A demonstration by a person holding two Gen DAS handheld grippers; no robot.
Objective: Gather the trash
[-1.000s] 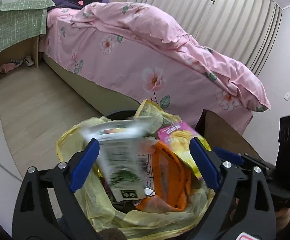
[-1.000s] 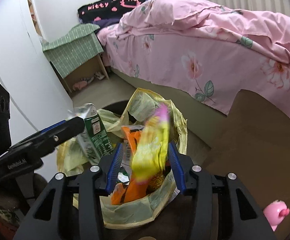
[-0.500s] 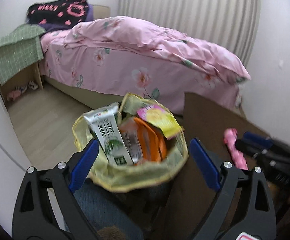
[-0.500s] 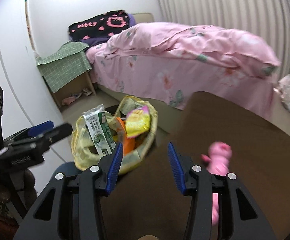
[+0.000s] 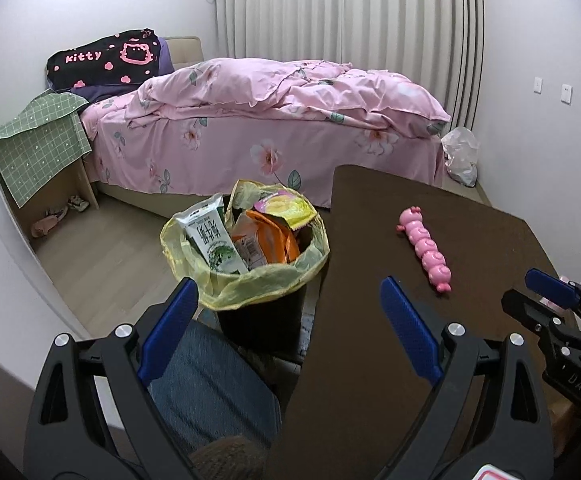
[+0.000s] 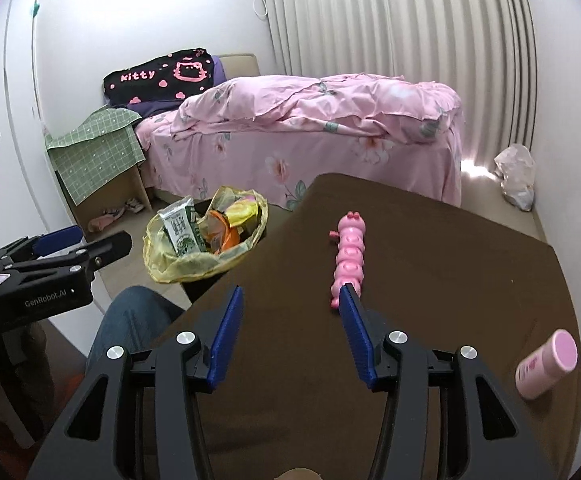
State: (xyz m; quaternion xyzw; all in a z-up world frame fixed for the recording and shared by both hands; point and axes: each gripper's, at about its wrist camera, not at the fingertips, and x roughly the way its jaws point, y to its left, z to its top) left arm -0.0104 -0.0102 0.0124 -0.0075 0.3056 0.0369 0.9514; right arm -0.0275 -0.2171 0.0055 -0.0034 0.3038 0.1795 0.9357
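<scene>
both views are sharp and evenly lit by soft, cool indoor light, with no motion blur. daylight seeps through the closed curtain (image 6: 402, 52), leaving a bright patch on the floor (image 6: 476, 170) at the foot of the bed (image 6: 310, 136) in the right view. the dark table (image 5: 430, 248) takes in light and shows little surface detail. shadows are faint and soft. the fisheye lens bends the walls and curtain folds strongly toward the edges, and black corners frame each round picture.
</scene>
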